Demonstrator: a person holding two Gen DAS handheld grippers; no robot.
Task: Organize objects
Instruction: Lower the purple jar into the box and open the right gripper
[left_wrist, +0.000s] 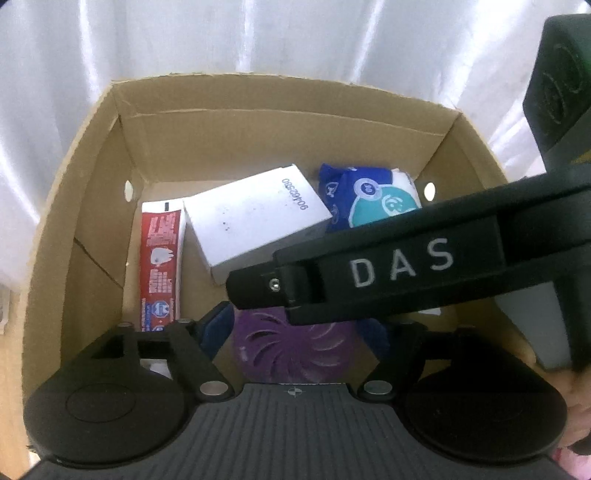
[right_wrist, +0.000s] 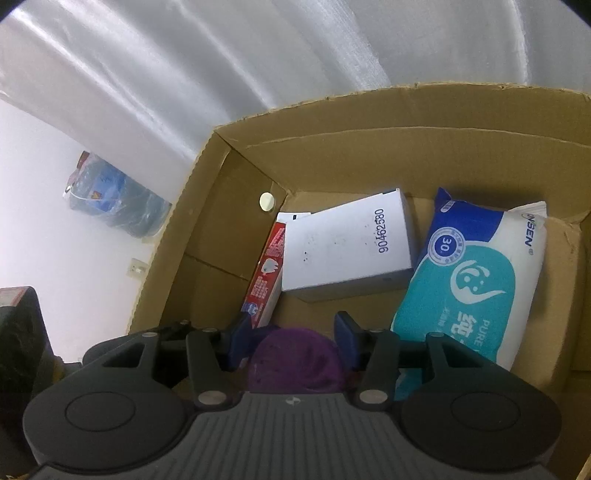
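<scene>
Inside the cardboard box (right_wrist: 369, 155), right tongs (right_wrist: 293, 334) straddle the purple disc (right_wrist: 295, 365); left tongs (left_wrist: 295, 328) gape wide

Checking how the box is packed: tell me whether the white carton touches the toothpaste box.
Touching: in the right wrist view the white carton overlaps and rests on the toothpaste box.

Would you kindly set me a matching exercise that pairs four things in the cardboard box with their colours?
Things:
1. toothpaste box
2. wipes pack
3. carton with a printed number
4. slotted disc

Colours:
A. purple
B. red
C. blue and teal
D. white

Pairs: 1-B, 2-C, 3-D, 4-A
</scene>
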